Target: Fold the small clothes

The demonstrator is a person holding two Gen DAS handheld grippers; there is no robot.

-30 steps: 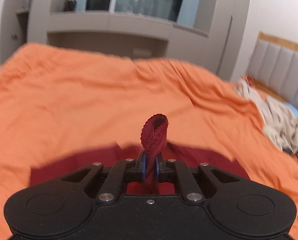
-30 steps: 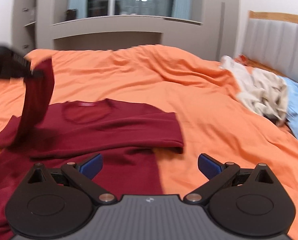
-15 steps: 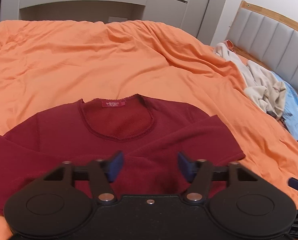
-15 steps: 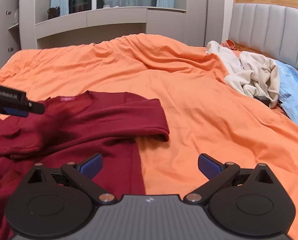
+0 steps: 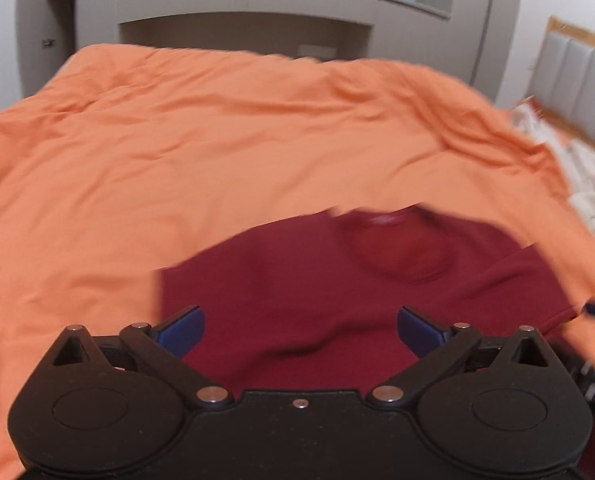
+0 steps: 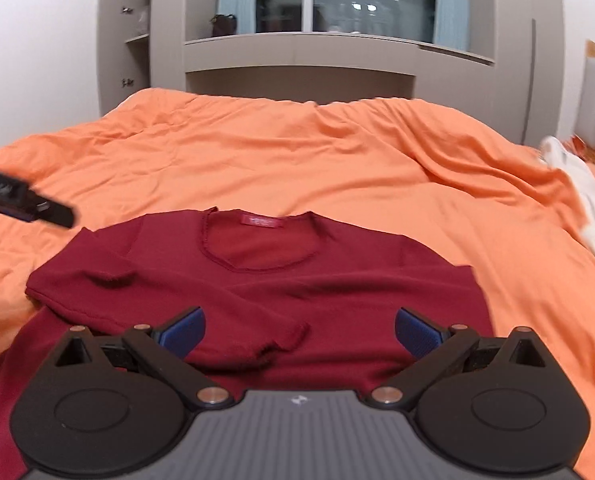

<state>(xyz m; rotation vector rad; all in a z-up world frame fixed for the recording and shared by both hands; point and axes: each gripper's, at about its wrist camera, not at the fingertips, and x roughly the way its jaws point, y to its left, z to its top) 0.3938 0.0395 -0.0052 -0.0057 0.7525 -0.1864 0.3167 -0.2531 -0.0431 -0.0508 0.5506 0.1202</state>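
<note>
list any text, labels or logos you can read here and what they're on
Neck tag inside the collar of the red top: has print, too small to read.
Same tag in the left wrist view: blurred, unreadable.
Right gripper body: a small pale mark, a logo, no letters legible.
Left gripper: no text visible.
Nothing else carries writing.

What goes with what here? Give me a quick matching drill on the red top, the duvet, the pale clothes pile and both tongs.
Things:
1. red top
2. duvet
3. pale clothes pile
4. left tongs and right tongs

States:
a. orange, covering the bed
b. open, gripping nothing
c. heaped at the right edge
d. lying flat, sleeves folded across the chest

Pairs: 1-d, 2-a, 3-c, 4-b
</note>
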